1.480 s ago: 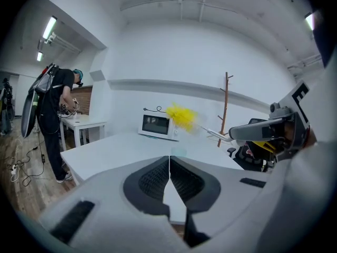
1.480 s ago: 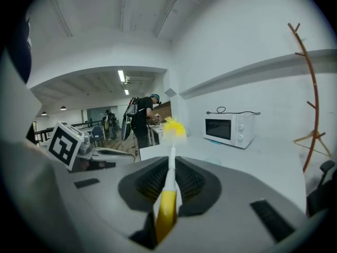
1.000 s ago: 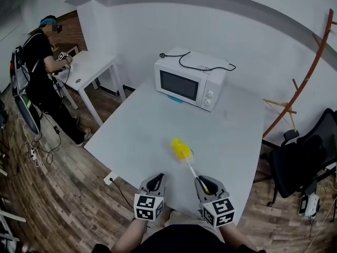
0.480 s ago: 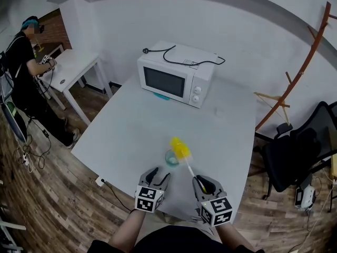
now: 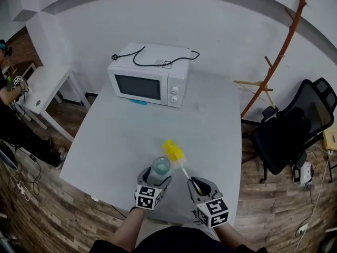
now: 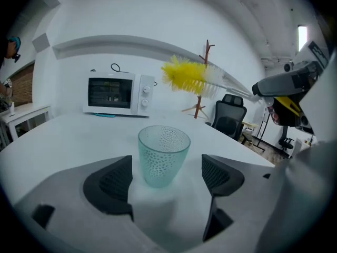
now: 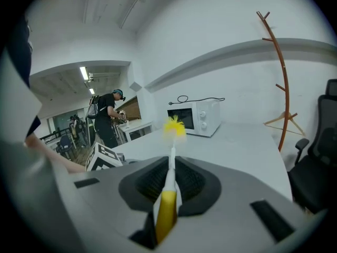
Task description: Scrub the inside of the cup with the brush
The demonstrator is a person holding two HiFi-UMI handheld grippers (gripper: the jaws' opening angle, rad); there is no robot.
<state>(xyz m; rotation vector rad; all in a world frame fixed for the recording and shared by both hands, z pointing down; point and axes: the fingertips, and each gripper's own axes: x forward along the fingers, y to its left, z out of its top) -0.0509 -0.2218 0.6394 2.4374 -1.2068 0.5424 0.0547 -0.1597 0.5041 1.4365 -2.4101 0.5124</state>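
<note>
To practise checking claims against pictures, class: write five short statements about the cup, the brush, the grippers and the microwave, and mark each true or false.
1. The left gripper is clamped on the translucent teal dimpled cup. False: its jaws, which have just been opening, stand apart, with the cup upright between them, untouched.
2. The right gripper is shut on the handle of the yellow-bristled white-stemmed brush. True.
3. The brush's bristles are inside the cup. False: they hang in the air outside it.
4. The white microwave has its door open. False: the door is shut.
5. A black cable lies on top of the microwave. True.
</note>
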